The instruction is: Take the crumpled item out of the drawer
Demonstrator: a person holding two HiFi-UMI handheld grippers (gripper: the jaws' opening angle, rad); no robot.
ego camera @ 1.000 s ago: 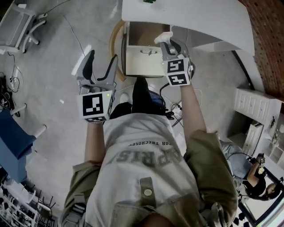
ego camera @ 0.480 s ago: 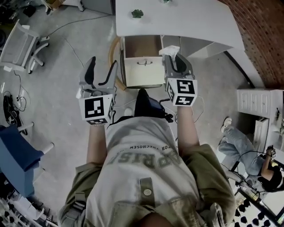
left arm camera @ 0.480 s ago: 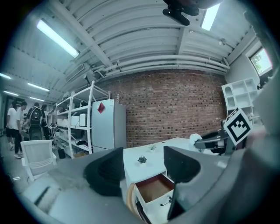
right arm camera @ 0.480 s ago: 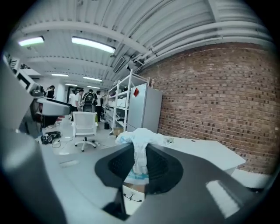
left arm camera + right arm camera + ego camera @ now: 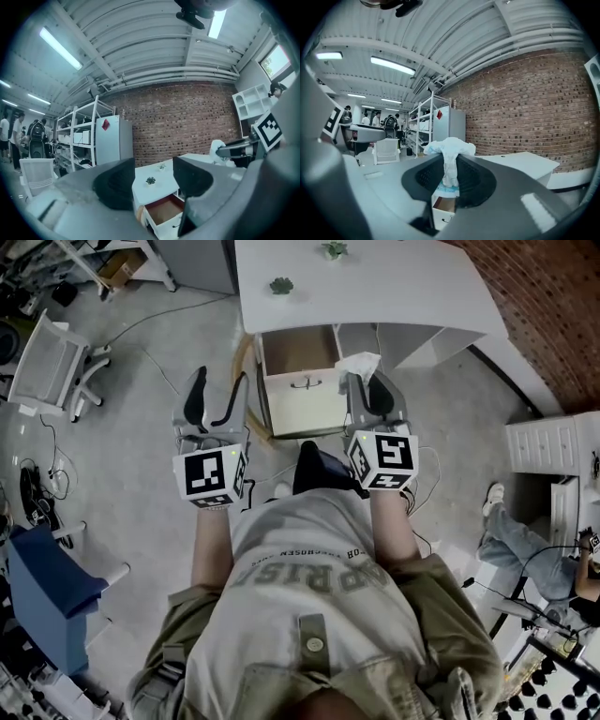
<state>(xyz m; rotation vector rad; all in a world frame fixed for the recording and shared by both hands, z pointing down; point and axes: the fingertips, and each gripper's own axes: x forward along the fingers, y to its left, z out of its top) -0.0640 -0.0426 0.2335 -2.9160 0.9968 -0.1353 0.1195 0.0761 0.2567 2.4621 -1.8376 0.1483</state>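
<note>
Tissue (image 5: 359,361), crumpled, hangs pinched in right gripper (image 5: 371,382) outside open drawer (image 5: 298,351); left gripper (image 5: 217,382), jaws spread and empty, has just been closing slightly.

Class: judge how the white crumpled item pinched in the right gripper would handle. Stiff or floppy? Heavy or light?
Probably floppy: the crumpled item bunches and droops above the closed jaws of the right gripper. Likely light, since a narrow pinch holds it up. Its soft folds suggest it won't roll.
</note>
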